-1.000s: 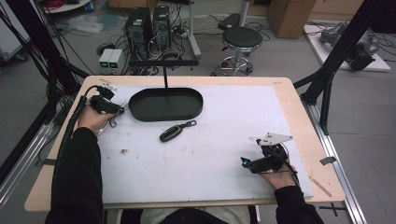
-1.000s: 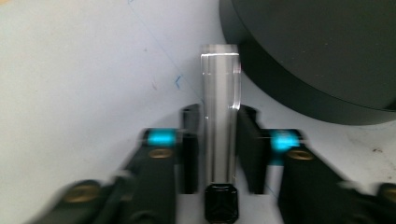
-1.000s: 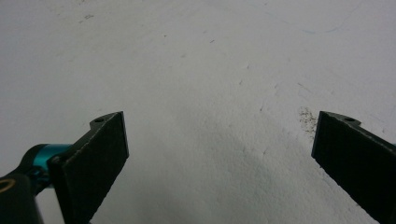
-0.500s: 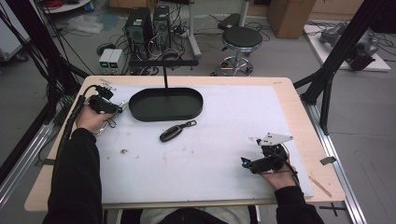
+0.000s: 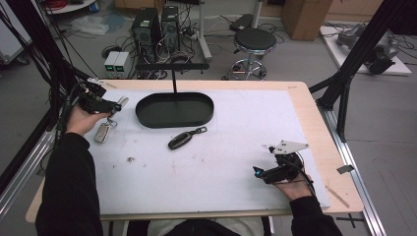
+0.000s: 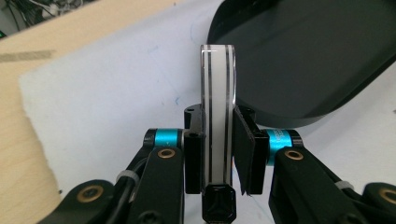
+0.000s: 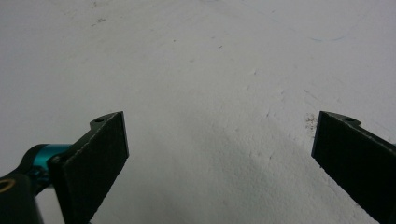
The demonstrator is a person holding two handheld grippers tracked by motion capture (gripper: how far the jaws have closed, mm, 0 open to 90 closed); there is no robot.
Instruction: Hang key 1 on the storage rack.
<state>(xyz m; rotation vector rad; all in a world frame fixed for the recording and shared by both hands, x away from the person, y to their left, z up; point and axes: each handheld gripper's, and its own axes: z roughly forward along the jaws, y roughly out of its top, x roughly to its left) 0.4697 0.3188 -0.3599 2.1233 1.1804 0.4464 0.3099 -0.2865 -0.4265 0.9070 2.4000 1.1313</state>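
Hands are working at opposite ends of a white-covered table (image 5: 231,162) in the high view: the left gripper (image 5: 118,105) is hovering at the far left, just beside the left end of an oval black tray (image 5: 175,109), and is holding a pale key fob (image 5: 121,103) edge-up, while a second pale key fob (image 5: 103,132) is lying on the mat just near of that hand. A dark key fob (image 5: 181,140) is resting alone on the mat, near the middle and just near of the tray. The right gripper (image 5: 257,172) is sitting low at the near right, well apart from everything else, pointing left across the mat. Seen from the left gripper view, the left gripper (image 6: 218,154) is clamping the pale key fob (image 6: 217,112) between its pads, the fob standing upright on its thin edge, with the black tray (image 6: 317,60) lying just beyond it and bare wood showing at the mat's edge. Seen from the right gripper view, the right gripper (image 7: 219,140) is standing with jaws spread wide apart over plain white mat (image 7: 201,60), gripping nothing.
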